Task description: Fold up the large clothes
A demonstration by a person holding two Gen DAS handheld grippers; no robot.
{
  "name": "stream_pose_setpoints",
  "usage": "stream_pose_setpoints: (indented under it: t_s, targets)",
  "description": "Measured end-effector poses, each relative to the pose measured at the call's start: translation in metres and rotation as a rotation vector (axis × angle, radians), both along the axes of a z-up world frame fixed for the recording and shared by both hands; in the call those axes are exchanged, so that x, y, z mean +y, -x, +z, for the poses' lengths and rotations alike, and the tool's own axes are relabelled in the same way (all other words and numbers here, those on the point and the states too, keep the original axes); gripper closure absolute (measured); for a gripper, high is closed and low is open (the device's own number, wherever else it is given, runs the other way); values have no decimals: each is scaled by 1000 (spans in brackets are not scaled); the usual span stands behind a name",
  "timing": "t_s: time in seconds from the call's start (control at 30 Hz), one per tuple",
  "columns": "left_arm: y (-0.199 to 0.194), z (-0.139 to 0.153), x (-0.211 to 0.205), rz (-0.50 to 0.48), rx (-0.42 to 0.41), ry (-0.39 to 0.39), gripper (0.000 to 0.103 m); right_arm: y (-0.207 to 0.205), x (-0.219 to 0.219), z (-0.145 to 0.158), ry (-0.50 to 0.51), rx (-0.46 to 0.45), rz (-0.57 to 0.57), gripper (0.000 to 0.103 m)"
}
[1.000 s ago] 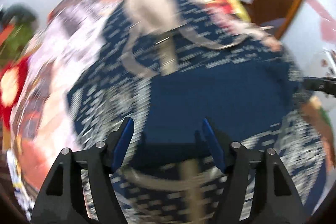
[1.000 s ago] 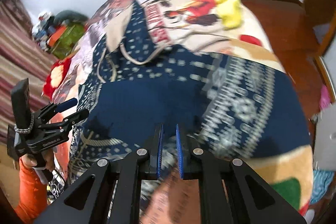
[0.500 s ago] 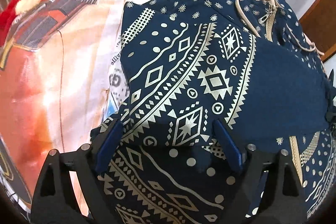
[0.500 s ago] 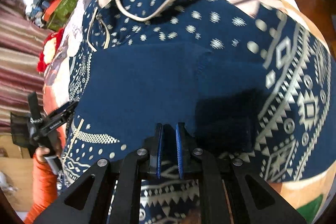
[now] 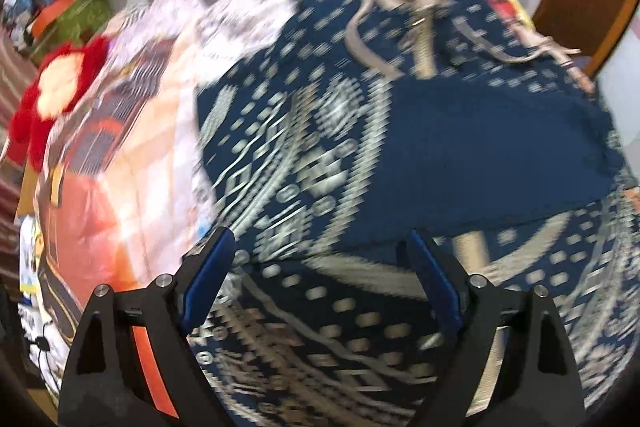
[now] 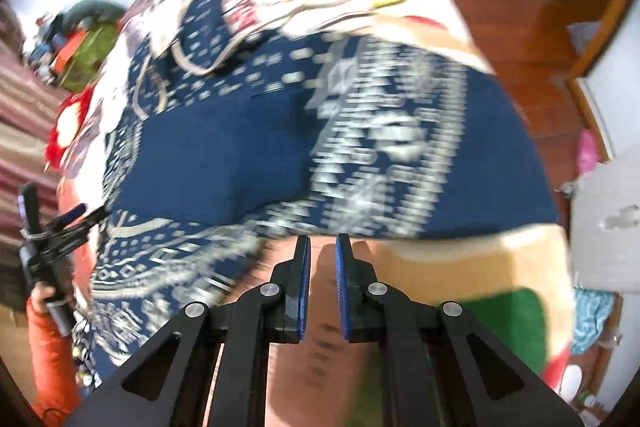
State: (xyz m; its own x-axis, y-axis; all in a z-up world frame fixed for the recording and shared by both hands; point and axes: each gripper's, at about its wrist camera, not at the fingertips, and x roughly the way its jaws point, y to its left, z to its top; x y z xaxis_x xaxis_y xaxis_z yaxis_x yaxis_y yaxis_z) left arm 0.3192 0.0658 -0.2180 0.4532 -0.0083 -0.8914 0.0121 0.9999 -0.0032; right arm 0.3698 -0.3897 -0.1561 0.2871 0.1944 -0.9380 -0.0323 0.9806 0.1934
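two tools over a printed bed cover (image 5: 120,155): left tool (image 5: 320,283) spread above the blurred navy hoodie (image 5: 480,155), right tool (image 6: 322,283) pressed together, empty.

Left gripper (image 5: 320,263): jaws spread wide, angled steeply down. Right gripper (image 6: 322,283): jaws nearly together, nothing between them, angled steeply down.

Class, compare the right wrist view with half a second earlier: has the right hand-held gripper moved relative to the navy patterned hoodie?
Yes. The right hand-held gripper has pulled back off the hoodie; its tips now sit past the garment's near edge, over the printed bedcover.
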Motion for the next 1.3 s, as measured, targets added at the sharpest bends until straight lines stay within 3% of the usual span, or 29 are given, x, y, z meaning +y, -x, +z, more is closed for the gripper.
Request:
stream_pose_setpoints:
  t_s: [0.1, 0.2, 0.37, 0.43, 0.67, 0.8, 1.03, 1.3]
  targets:
    - [-7, 16, -25, -41, -26, 42, 15, 12, -38, 3, -15, -7, -88, 94]
    - [-15, 25, -50, -83, -32, 75, 15, 21, -81, 1, -101, 7, -204, 94]
    - [-31, 16, -89, -148, -24, 66, 15, 23, -148, -15, -310, 52, -437, 94]
    - [-35, 11, -102, -175, -15, 62, 15, 20, -163, -21, -348, 56, -490, 94]
    - [-40, -11, -143, -269, 28, -5, 15, 1, -181, -62, -420, 140, -611, 94]
    - [-40, -17, -153, -304, 25, -43, 15, -1, -192, -73, -497, 127, -672, 94]
    - [-47, -22, -151, -298, 49, 19, 15, -12, -197, -89, -576, 136, -735, 94]
    - [-52, -27, -141, -258, 83, 103, 15, -32, -188, -106, -545, 135, -715, 94]
